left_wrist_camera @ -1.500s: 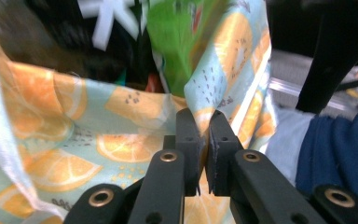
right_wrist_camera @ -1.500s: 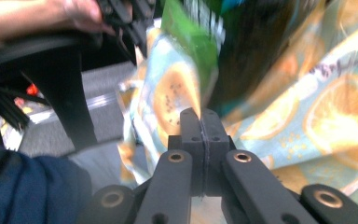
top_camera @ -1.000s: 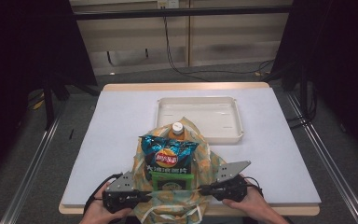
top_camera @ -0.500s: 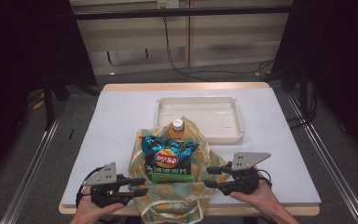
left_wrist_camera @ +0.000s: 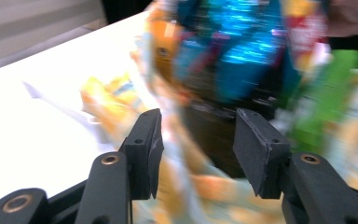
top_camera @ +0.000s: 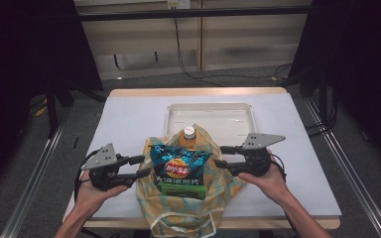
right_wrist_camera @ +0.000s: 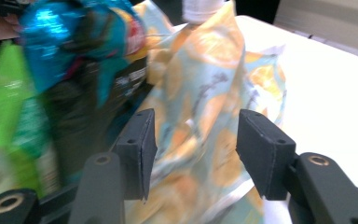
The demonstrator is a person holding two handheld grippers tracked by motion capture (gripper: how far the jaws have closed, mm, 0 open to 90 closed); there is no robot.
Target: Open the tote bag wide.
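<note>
Nearest the person, a patterned fabric bag (top_camera: 188, 208) in pale blue with orange and yellow fruit-like shapes lies on the white table (top_camera: 129, 124), its lower end hanging past the table's near edge. Its open mouth shows three items. A green box (top_camera: 181, 189) lies lowest, its printing too small to read. Over it rests a glossy blue chip bag (top_camera: 179, 164) carrying a round red-and-yellow logo in the style of Lay's and a line of white characters that cannot be read. Behind that stands a bottle with a white cap (top_camera: 189, 131) and an orange body.

The left gripper (top_camera: 138, 166) lies just to the left of the bag, jaws spread wide and pointing at the chip bag; in the left gripper view (left_wrist_camera: 193, 140) the blurred fabric and the blue packet sit in front of and between the open jaws, none of it clamped. The right gripper (top_camera: 222, 156) lies just to the right of the bag, jaws likewise wide; in the right gripper view (right_wrist_camera: 196, 142) the patterned fabric fills the gap ahead of them, the chip bag and green box lie to their left, and the white cap is beyond them.

Farther off, a shallow white tray (top_camera: 238, 111) sits beyond the bag.
</note>
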